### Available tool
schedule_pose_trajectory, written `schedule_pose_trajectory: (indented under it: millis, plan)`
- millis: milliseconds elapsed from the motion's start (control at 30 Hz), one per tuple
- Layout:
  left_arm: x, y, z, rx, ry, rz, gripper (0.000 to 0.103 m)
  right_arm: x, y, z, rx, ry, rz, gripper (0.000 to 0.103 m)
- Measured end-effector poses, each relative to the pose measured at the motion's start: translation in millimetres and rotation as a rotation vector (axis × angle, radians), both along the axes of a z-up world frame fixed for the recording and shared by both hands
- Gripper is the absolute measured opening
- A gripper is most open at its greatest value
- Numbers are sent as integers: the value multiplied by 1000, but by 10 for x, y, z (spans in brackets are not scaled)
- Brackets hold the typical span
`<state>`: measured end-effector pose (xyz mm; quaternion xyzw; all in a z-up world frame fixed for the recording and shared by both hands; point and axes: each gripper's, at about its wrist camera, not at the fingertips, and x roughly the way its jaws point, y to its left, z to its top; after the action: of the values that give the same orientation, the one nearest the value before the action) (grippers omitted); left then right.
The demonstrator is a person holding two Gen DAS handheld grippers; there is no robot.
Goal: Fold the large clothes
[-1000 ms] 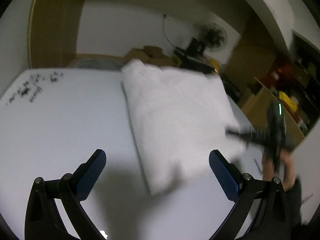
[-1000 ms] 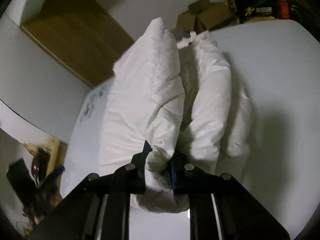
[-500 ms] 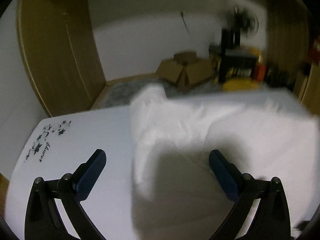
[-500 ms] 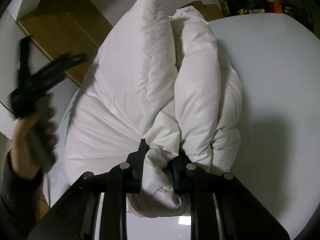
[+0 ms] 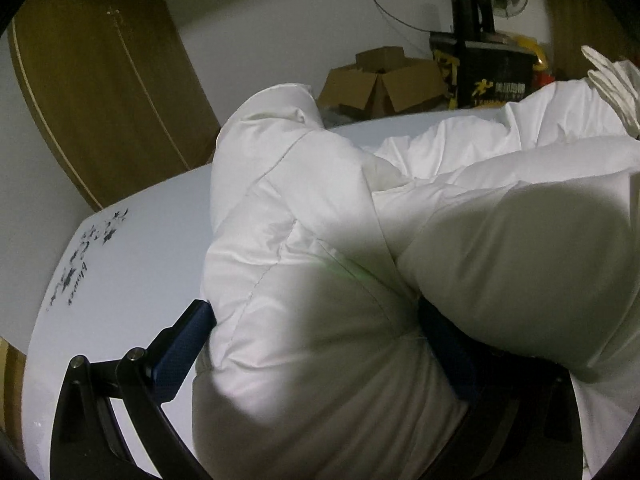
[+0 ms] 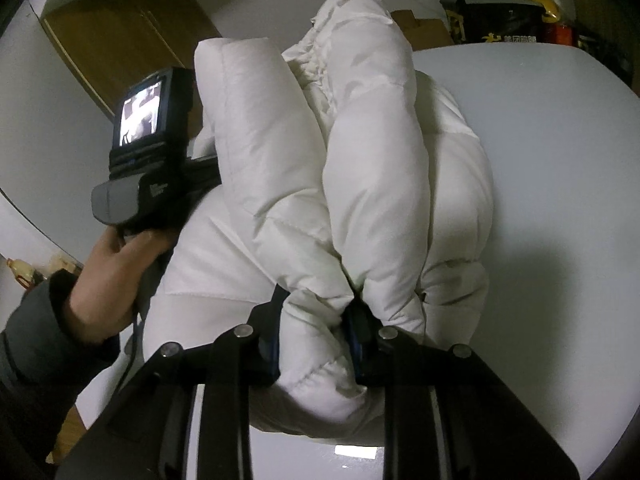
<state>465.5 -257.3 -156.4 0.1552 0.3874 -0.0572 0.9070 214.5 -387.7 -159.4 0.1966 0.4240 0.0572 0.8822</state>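
While the white table [image 5: 132, 264] bears a puffy jacket [image 5: 312, 240], left gripper [image 5: 320, 344] spread around it, right gripper [image 6: 316, 328] opening on a fold.

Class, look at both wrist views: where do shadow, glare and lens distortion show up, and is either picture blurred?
Left wrist view: sharp; a broad shadow darkens the white jacket low in the picture, and the fisheye bends the wooden door. Right wrist view: also sharp; a shadow falls on the table right of the jacket, a small bright glare patch sits near the bottom, corners black.
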Motion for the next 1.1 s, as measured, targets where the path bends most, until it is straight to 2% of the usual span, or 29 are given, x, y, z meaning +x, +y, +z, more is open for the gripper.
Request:
schedule_pose_trajectory:
  millis: [67, 133, 167, 200, 267, 367, 400, 467, 533, 600, 667, 733, 800, 867, 933, 1100]
  plan:
    - [1, 91, 28, -57, 20, -11, 103, -42, -85, 66, 9, -2, -9, 25]
    - [45, 249, 83, -131, 83, -23, 103, -53, -85, 131, -15, -3, 3, 27]
    - [47, 339, 154, -167, 115, -35, 103, -87, -63, 176, -25, 6, 5, 28]
    - [21, 427, 264, -190, 107, -48, 103, -149, -61, 261, -20, 20, 0, 29]
    - [-38, 574, 523, -192, 33, -47, 103, -253, -90, 435, 3, 6, -33, 44]
    - [-26, 734, 884, -133, -107, -17, 103, -366, -31, 964, -73, -130, -135, 63]
    - [5, 754, 934, -121, -117, -1, 103, -331, 45, 1183, -114, -188, -161, 66]
    - [117, 823, 996, -144, -100, 38, 103, -135, 216, 1474, -179, -247, -206, 85]
    - [198, 844, 951, -162, -66, 83, 103, 266, 397, 1587, -271, -247, -204, 87]
    - [285, 828, 815, -166, -21, 110, 103, 707, 547, 1485, -340, -173, -201, 87]
    - [330, 811, 684, -160, 4, 121, 103, 1030, 603, 1245, -373, -99, -173, 87]
    - [430, 764, 503, -184, 38, 118, 103, 1207, 607, 935, -465, -32, -194, 87]
    - [508, 701, 305, -219, 78, 104, 103, 1238, 491, 676, -495, -2, -187, 88]
    - [544, 666, 213, -233, 94, 98, 103, 1132, 386, 576, -457, -42, -184, 90]
    - [546, 620, 187, -212, 71, 94, 103, 1083, 284, 521, -394, -60, -173, 90]
    - [533, 596, 85, -188, 49, 107, 103, 1161, 227, 367, -331, -60, -145, 93]
